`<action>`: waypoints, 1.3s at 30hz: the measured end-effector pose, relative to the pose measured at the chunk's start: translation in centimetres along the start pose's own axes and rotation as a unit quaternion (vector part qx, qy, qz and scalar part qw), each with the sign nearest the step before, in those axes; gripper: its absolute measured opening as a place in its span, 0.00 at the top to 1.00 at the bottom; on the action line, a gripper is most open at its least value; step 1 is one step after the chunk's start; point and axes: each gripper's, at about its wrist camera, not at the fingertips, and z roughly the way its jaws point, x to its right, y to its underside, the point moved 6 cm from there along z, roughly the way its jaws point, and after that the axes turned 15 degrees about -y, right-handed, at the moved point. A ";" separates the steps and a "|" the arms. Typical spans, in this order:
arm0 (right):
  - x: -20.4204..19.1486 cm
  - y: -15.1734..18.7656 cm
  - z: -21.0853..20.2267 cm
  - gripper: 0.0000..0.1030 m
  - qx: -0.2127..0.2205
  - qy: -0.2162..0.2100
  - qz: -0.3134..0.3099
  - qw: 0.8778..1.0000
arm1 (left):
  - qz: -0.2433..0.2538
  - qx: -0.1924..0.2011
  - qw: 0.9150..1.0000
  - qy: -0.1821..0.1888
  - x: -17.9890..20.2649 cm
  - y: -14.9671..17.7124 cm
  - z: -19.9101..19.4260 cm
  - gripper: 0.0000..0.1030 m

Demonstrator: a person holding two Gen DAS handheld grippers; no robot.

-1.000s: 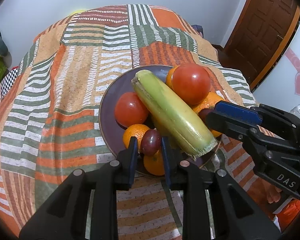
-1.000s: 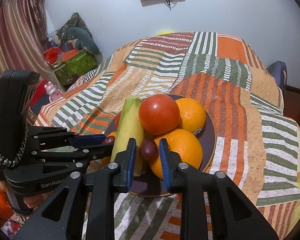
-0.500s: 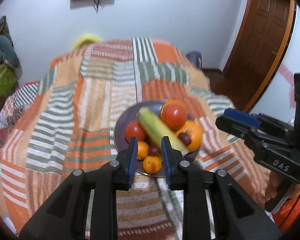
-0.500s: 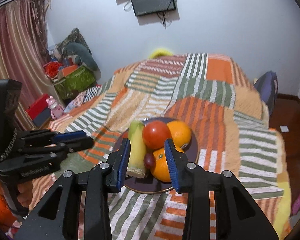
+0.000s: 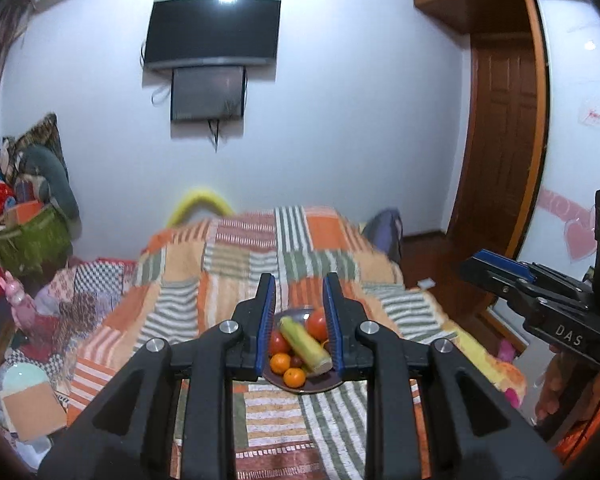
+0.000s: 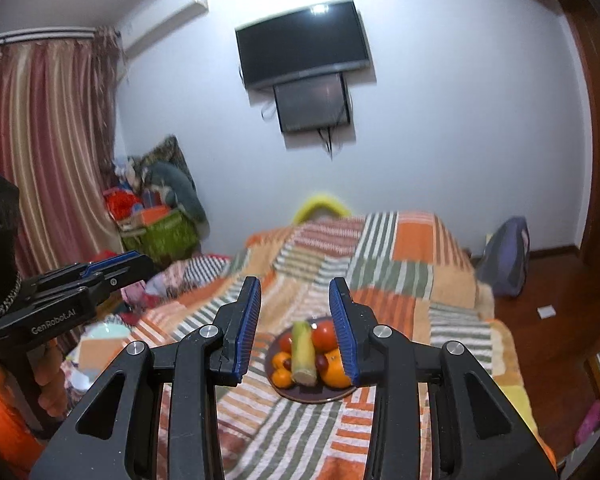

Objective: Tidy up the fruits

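Landmark: plate [image 5: 300, 389] on the striped bedspread [image 5: 228, 264]. Left of it, left gripper [image 5: 299, 320] hangs in the air above the plate's near side, jaws clenched, nothing between them. Plate holds 2 tomatoes [image 6: 325, 335], green corn cob [image 6: 303, 352], oranges [image 6: 334, 368], dark plums [image 6: 321, 361]. Right of it, right gripper [image 6: 296, 325] is also raised above the plate, jaws released and just widened, nothing between them.

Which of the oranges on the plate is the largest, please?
The orange at the plate's right edge in the right wrist view, beside the corn cob; the two left of the cob are clearly smaller.
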 end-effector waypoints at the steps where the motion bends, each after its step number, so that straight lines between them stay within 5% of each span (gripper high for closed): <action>1: -0.3 -0.2 -0.4 0.68 0.006 0.000 -0.003 1.000 | -0.002 0.008 1.000 0.002 0.0 -0.2 -0.9 0.77; 5: -2.0 -1.0 -2.6 0.63 0.033 0.003 -0.022 0.999 | -0.008 0.050 0.999 -0.011 0.0 -0.7 -4.4 0.57; 13: -4.1 -1.2 -5.2 0.22 0.079 0.032 -0.046 0.995 | -0.006 0.109 0.993 -0.036 0.3 -1.0 -8.8 0.27; 17: -4.3 -1.0 -5.5 0.16 0.087 0.048 -0.050 0.994 | -0.009 0.117 0.992 -0.040 0.2 -1.1 -9.6 0.13; 24: -4.8 -0.5 -6.8 0.00 0.100 0.061 -0.055 0.992 | -0.020 0.118 0.992 -0.038 0.0 -0.9 -10.4 0.02; 39: -5.7 -0.1 -6.9 0.00 0.095 0.075 -0.070 0.990 | -0.036 0.108 0.993 -0.038 -0.7 0.0 -10.1 0.00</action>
